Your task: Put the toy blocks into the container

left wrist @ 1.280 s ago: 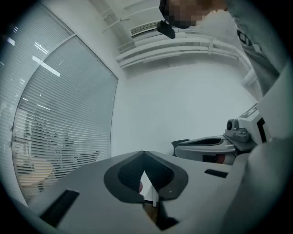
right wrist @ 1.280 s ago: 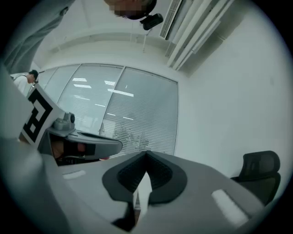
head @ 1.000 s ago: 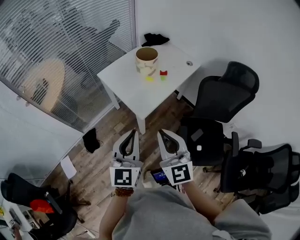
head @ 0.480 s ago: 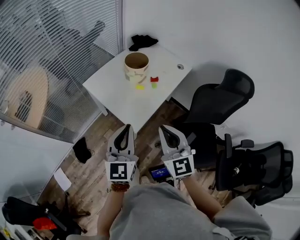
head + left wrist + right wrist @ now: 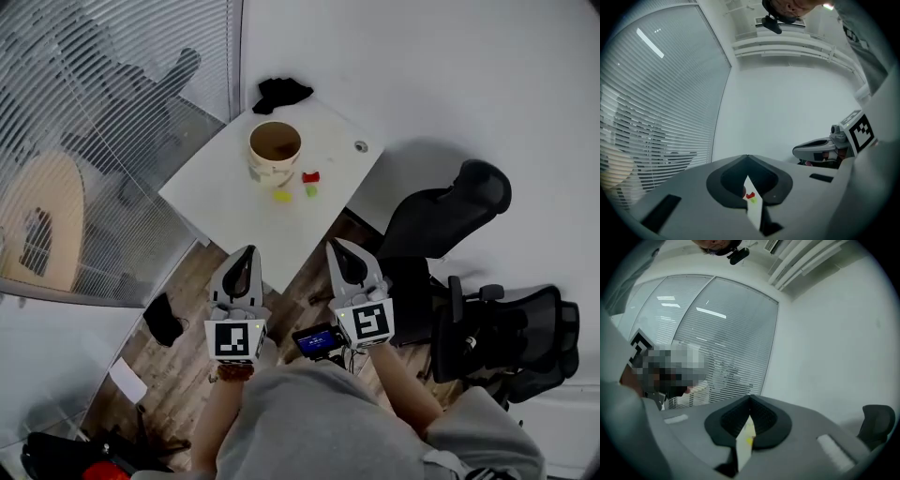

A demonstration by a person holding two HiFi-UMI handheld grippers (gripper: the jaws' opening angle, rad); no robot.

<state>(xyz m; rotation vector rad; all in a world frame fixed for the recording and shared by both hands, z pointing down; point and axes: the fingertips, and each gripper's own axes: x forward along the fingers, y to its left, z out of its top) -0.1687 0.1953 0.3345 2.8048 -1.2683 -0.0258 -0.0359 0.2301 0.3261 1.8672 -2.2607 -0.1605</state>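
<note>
A tan round container [image 5: 275,150] stands open-topped on the white table [image 5: 225,192]. Just in front of it lie a red block [image 5: 310,176], a green block [image 5: 311,190] and a yellow block [image 5: 282,196]. My left gripper [image 5: 247,253] and right gripper [image 5: 338,247] are held close to the body, well short of the table, both shut and empty. Through the slit below the left gripper's [image 5: 747,158] closed tips the red block [image 5: 750,194] and green block [image 5: 752,200] show far off. The right gripper view shows the right gripper [image 5: 750,398] with the yellow block [image 5: 749,440] beyond.
A black cloth [image 5: 283,92] lies at the table's far corner and a small round fitting [image 5: 361,146] near its right edge. Black office chairs [image 5: 448,202] [image 5: 511,328] stand at the right. A glass wall with blinds [image 5: 103,112] runs along the left. Wooden floor lies between me and the table.
The table with container and blocks has come closer and lower in the head view. Both grippers stay shut in front of the body, slightly further apart.
</note>
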